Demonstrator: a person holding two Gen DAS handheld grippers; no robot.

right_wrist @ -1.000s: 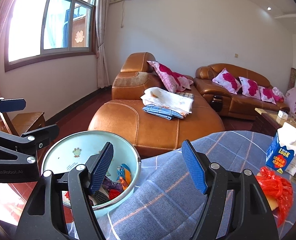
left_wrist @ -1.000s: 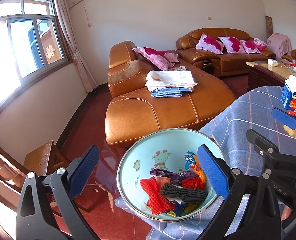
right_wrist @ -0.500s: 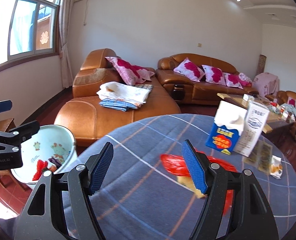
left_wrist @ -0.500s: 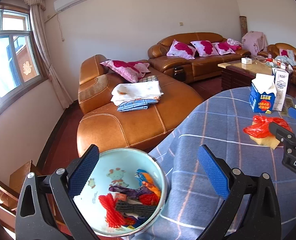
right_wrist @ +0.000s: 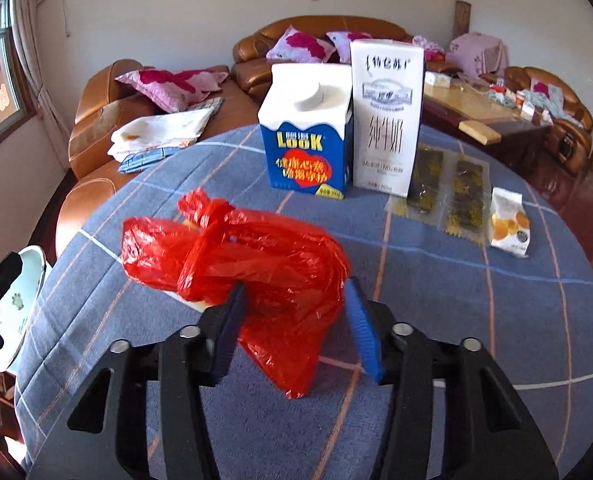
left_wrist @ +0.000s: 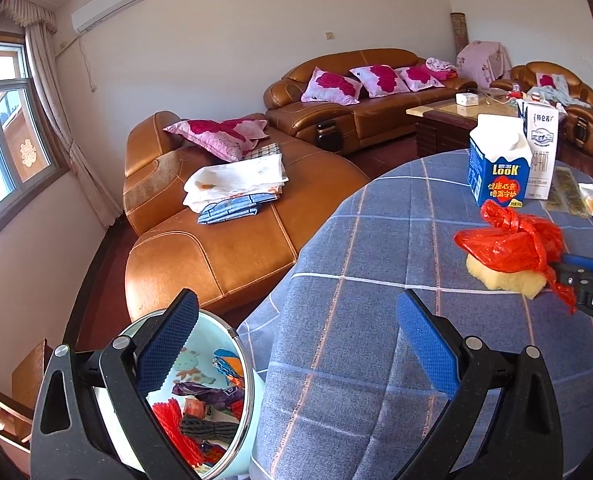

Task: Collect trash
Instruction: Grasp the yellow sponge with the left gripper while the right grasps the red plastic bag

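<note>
Bag [right_wrist: 232, 256] of red plastic lies on our table [right_wrist: 456, 320] with its long axis leftward from our right gripper [right_wrist: 292, 312], whose half-closed jaws straddle its near end, while our wide-open left gripper [left_wrist: 296, 344] hangs farther off beside the basin [left_wrist: 248, 412].

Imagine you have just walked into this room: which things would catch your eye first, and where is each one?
First, the bright red plastic bag lying crumpled on the blue checked tablecloth, with the right gripper reaching around its near end. Next, the blue carton and the taller white carton, standing side by side behind the bag. Off the table's left edge, below the open left gripper, a pale bowl holds colourful wrappers.
</note>
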